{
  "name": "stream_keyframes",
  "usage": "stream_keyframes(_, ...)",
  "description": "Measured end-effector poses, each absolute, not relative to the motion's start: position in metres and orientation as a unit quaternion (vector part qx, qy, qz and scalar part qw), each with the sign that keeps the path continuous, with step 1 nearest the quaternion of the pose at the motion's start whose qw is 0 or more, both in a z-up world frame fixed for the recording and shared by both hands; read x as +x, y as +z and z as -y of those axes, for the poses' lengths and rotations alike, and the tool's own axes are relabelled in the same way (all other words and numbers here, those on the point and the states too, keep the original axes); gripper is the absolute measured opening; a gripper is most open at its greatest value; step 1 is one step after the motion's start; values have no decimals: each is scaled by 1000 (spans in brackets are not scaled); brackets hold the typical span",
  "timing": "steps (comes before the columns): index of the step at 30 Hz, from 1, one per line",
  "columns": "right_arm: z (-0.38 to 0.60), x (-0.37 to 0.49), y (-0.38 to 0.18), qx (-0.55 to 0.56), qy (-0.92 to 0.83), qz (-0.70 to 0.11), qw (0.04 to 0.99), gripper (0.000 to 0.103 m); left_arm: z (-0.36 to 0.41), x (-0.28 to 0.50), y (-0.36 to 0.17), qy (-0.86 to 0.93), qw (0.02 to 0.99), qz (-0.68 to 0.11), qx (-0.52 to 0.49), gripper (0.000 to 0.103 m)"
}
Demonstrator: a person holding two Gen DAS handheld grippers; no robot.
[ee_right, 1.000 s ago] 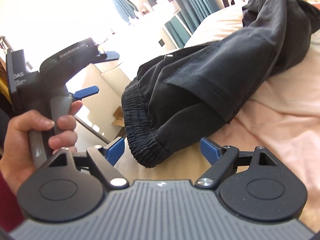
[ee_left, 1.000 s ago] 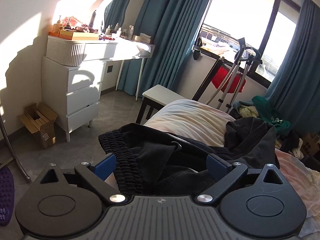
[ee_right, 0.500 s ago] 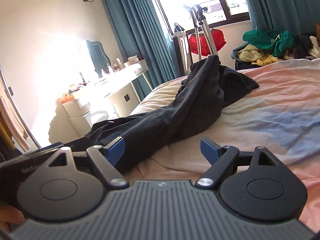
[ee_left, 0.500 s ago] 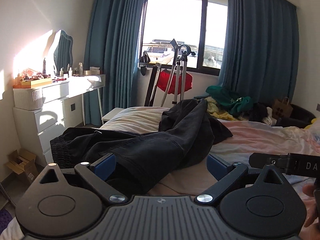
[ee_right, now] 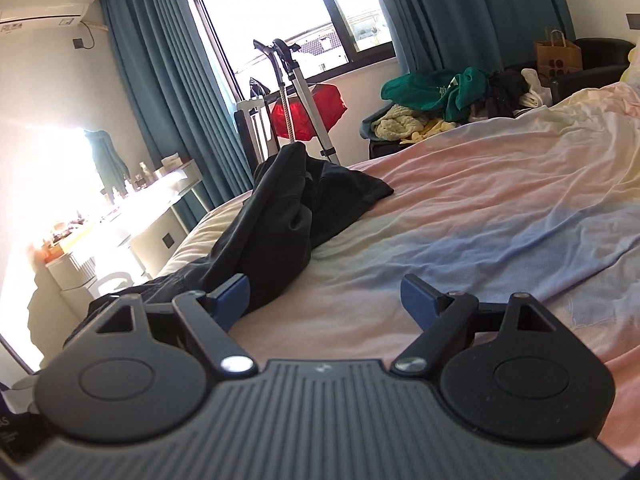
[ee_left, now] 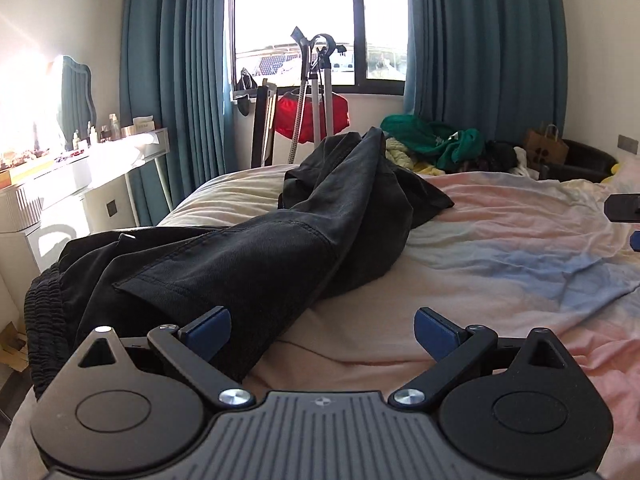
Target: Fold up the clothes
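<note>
The crumpled black cloth trousers (ee_left: 256, 256) are lying heaped on the bed's pastel pink-and-blue sheet (ee_left: 500, 264). Beside the trousers, the left claw (ee_left: 322, 330) and right claw (ee_right: 325, 298) are hovering over the sheet, both spread wide, gripping nothing.

The left gripper (ee_left: 322, 330) hangs low over the near edge of the bed, tipped a little downward, its jaws spread wide with nothing pinched between the blue pads (ee_left: 208, 328). The right gripper (ee_right: 324, 298) sits beside it at much the same height, likewise angled slightly down, jaws wide apart and empty. In the left wrist view a black part of the right gripper shows at the far right edge. No hand or sleeve is visible in either view
</note>
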State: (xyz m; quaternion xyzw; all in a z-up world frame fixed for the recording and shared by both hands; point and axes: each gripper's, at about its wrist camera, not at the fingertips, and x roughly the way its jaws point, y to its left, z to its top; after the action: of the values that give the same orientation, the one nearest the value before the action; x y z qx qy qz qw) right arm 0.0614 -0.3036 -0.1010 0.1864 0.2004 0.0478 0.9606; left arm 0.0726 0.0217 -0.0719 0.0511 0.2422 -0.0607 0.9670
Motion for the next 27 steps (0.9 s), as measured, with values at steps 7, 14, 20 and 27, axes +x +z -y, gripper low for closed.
stream_keyframes(7, 317, 84, -119, 147, -40, -203, 967, 84, 34, 205, -72, -31, 969, -239, 49, 90)
stream_keyframes(14, 341, 106, -148, 165, -80, -190, 964, 84, 90, 345, -64, -29, 972, -217, 82, 76)
stream_keyframes(20, 355, 130, -172, 194, -89, -219, 952, 84, 127, 420, -77, -22, 952, -245, 181, 61)
stream_keyframes(27, 350, 130, -176, 192, -77, -219, 953, 84, 114, 396, -62, -54, 955, -243, 163, 6)
